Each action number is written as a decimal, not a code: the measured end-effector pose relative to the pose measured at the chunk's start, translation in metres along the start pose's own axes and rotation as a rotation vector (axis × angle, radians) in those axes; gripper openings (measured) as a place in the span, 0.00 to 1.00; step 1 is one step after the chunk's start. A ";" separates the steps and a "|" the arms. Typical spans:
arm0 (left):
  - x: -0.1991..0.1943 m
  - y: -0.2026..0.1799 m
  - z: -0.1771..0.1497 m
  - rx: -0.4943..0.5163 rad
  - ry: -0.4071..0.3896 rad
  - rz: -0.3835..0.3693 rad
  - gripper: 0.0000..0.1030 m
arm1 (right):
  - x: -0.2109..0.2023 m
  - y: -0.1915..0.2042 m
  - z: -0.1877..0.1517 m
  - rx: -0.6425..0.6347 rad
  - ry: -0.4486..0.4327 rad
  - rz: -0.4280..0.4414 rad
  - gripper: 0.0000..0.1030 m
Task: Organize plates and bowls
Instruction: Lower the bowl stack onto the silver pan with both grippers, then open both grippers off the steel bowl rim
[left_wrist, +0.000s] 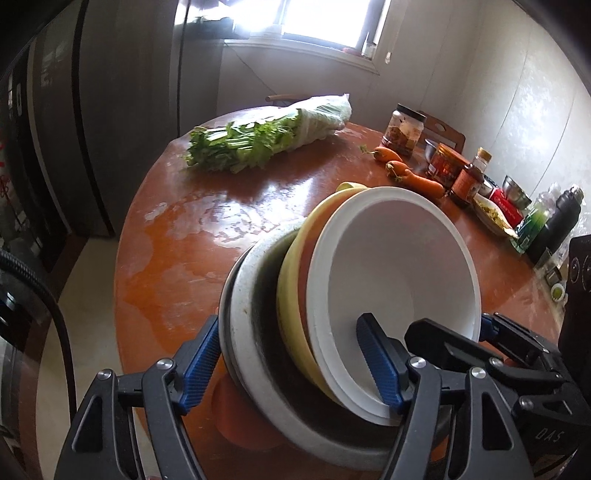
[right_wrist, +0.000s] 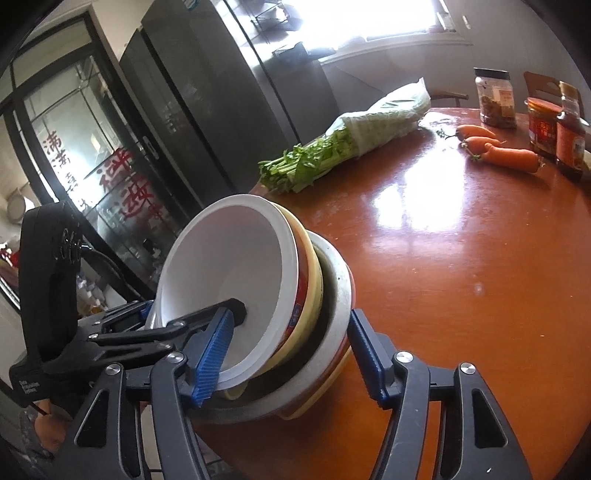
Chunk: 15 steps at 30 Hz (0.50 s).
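Note:
A tilted stack of bowls lies at the near edge of the round brown table. A white bowl is innermost, nested in a yellow bowl and a grey speckled bowl, with orange and yellow rims beneath. My left gripper is shut on the stack, one pad inside the white bowl and the other on the grey bowl's outer side. From the opposite side my right gripper clamps the same stack, one pad in the white bowl. Whether the stack rests on the table I cannot tell.
A bag of leafy greens lies across the far side of the table. Carrots, jars, small metal bowls and a dark flask crowd the right rim. A dark fridge and a glass door stand beyond.

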<state>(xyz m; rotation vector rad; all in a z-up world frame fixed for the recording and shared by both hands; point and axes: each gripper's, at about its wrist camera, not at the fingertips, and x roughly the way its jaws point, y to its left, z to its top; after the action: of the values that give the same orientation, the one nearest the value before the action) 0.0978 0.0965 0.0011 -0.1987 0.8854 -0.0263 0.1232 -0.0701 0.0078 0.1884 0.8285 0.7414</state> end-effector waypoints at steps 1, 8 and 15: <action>0.001 -0.003 0.000 0.006 0.003 -0.003 0.70 | -0.002 -0.002 0.000 0.002 -0.005 -0.004 0.63; 0.010 -0.029 0.001 0.046 0.016 -0.002 0.70 | -0.016 -0.025 -0.003 0.031 -0.022 -0.015 0.61; 0.019 -0.056 0.004 0.079 0.032 -0.020 0.71 | -0.035 -0.047 -0.007 0.054 -0.049 -0.039 0.61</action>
<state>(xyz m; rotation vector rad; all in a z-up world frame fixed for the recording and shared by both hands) 0.1159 0.0398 -0.0005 -0.1338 0.9129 -0.0834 0.1276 -0.1291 0.0040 0.2371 0.8037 0.6763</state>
